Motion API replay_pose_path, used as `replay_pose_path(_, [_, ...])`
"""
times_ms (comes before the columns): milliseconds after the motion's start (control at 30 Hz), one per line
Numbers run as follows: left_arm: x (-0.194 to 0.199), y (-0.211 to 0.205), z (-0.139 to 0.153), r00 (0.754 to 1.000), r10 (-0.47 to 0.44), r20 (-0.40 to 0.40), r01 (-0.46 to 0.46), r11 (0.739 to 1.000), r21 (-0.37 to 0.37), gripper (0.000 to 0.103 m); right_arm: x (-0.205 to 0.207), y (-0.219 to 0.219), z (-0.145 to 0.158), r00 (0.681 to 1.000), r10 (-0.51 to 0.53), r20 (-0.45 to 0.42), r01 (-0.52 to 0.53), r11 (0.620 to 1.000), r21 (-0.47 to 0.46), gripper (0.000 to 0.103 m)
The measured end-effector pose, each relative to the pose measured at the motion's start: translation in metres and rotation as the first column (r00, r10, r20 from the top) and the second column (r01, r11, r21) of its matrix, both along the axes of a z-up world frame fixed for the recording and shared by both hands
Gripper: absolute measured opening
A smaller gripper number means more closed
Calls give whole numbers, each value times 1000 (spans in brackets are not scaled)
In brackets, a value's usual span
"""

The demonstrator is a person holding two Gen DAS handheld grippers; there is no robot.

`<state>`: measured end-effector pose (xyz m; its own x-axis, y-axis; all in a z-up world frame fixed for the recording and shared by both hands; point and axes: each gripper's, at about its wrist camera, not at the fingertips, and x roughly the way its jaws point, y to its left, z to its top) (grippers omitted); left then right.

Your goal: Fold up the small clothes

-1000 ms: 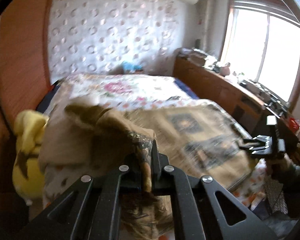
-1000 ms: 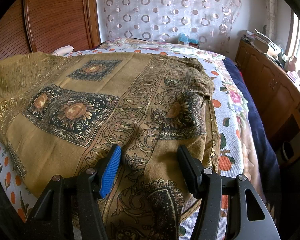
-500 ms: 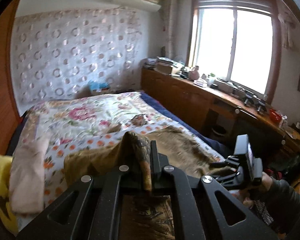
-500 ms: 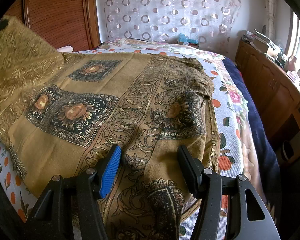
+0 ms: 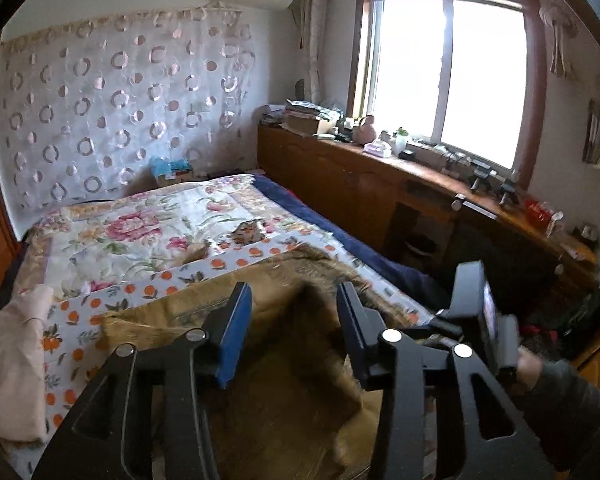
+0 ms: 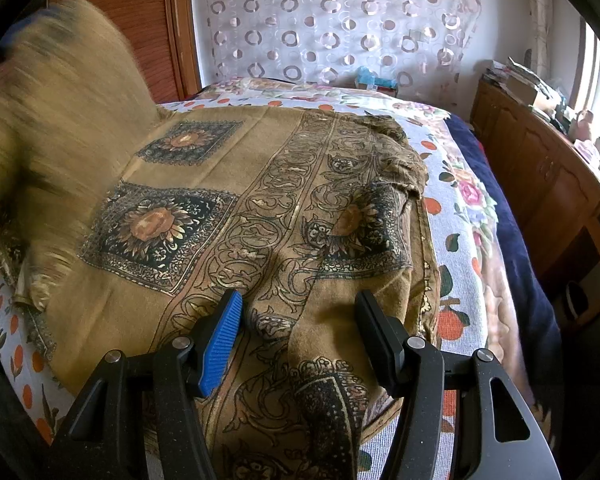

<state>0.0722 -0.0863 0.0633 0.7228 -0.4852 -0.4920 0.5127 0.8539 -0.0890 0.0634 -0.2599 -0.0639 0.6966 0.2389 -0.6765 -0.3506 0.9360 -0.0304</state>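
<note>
Your left tool point(image 5: 292, 328) is opening, its blue and black fingers clear of the ochre patterned cloth garment point(image 6: 236, 216) between them, evidently to drop the carried edge over as a fold; your right tool point(image 6: 298, 336) stands released, straddling a ridge at the garment's near edge without pinching it. The garment lies on the bed's orange-dotted floral cover point(image 5: 148, 224). Only the right view shows the lifted flap falling, blurred; only the left shows the folded pink cloth point(image 5: 18, 360) beside it.

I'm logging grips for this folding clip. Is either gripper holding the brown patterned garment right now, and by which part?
Neither. The left gripper is opening, its pads clear of the blurred cloth between them. The right gripper stands open over the brown patterned garment, astride a fold, not pinching it.
</note>
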Motion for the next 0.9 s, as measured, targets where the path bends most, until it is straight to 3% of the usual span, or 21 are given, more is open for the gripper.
replay_pose_path(100, [-7,10,-7,1000,25,-8,-25,1000,0,60,0,0,0,1000,0,0,0,1000,0,60])
replay_pose_path(267, [-16,31,-18,996,88,-8,-88,996,-14,68,0,0,0,1000,-1,0,1,1000,1,60])
replay_pose_path(500, [-18,59,-37,983,184,-9,-183,983,16,68,0,0,0,1000,0,0,0,1000,1,61])
replay_pose_path(900, [-21,90,-67,969,243,-45,-242,970,40,68,-1,1,-1,1000,3,0,-3,1000,-4,61])
